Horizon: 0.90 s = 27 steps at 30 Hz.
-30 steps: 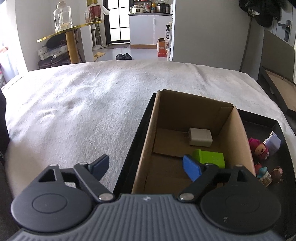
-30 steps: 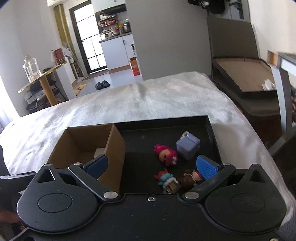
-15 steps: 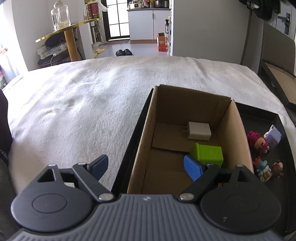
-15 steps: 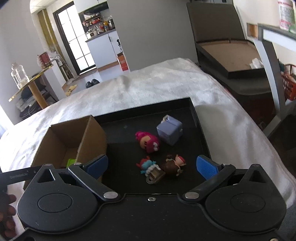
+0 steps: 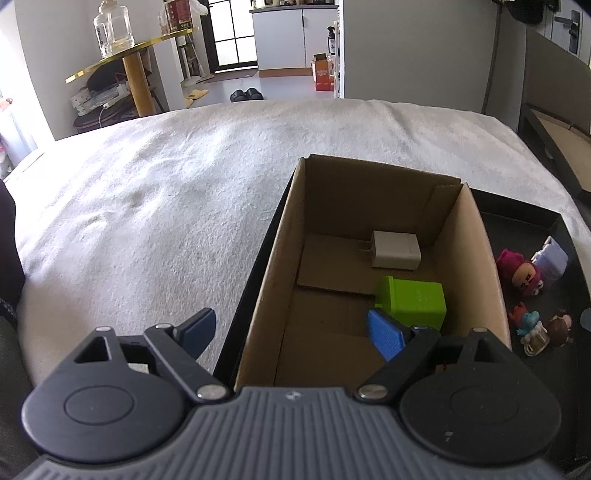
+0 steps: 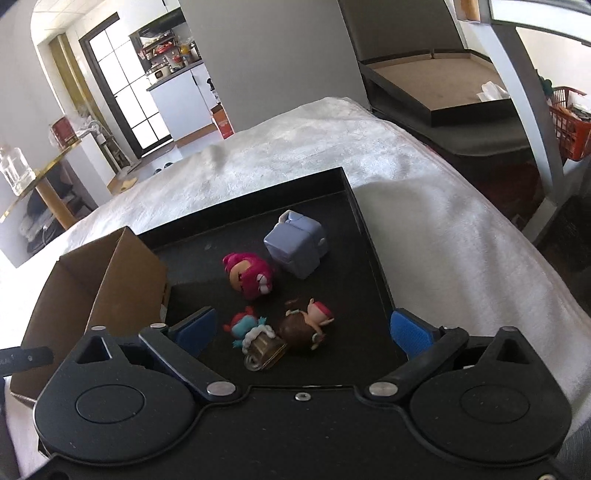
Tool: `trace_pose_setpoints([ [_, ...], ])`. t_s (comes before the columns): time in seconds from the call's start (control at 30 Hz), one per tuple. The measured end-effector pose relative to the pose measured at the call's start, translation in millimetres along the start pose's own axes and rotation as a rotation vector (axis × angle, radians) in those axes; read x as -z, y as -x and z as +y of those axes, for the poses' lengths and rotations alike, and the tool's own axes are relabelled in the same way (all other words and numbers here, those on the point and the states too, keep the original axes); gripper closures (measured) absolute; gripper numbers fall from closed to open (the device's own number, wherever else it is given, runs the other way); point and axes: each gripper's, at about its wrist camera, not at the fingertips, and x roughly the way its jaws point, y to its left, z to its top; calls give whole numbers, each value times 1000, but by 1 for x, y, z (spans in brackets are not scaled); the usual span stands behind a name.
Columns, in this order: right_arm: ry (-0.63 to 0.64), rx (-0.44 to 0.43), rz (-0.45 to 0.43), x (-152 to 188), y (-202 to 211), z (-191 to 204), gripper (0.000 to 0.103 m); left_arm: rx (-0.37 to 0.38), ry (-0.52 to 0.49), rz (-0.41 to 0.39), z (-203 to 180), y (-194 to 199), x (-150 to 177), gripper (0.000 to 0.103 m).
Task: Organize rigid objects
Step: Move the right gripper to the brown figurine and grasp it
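Note:
A cardboard box (image 5: 472,251) stands in the left part of a black tray (image 6: 364,236). In the box lie a white charger (image 5: 396,250) and a green block (image 5: 415,301). My left gripper (image 5: 291,334) is open and empty, its jaws astride the box's near left wall. On the tray's right part lie a lilac cube (image 6: 297,249), a pink figure (image 6: 249,275), a teal figure with a mug (image 6: 255,338) and a brown-haired doll (image 6: 306,325). My right gripper (image 6: 303,328) is open and empty, just above the two nearest figures.
The tray sits on a white blanket (image 5: 147,206) over a bed. A gold side table with a glass jar (image 5: 110,26) stands far left. A dark flat box (image 6: 436,85) lies beyond the bed's right edge, with a red basket (image 6: 569,118) further right.
The right gripper has swung rightward and closer over the tray's figures. The left gripper has drifted slightly, still over the box's near left wall. Both jaws stayed open.

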Motion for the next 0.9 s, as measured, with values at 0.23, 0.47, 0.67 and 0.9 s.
trace_pose_setpoints([
  [0.23,-40,3,27,-1,-22,-8,19,-21,-17,25,-5,-8,1,15],
  [0.47,-48,-3,55,1,-40,-7,25,-40,-2,26,-9,-14,-1,15],
  [0.67,-31,27,73,5,-54,-4,34,-49,-9,36,-11,-16,1,15],
  [0.9,-52,49,64,7,-48,-10,61,-52,-9,32,-9,-15,0,15],
])
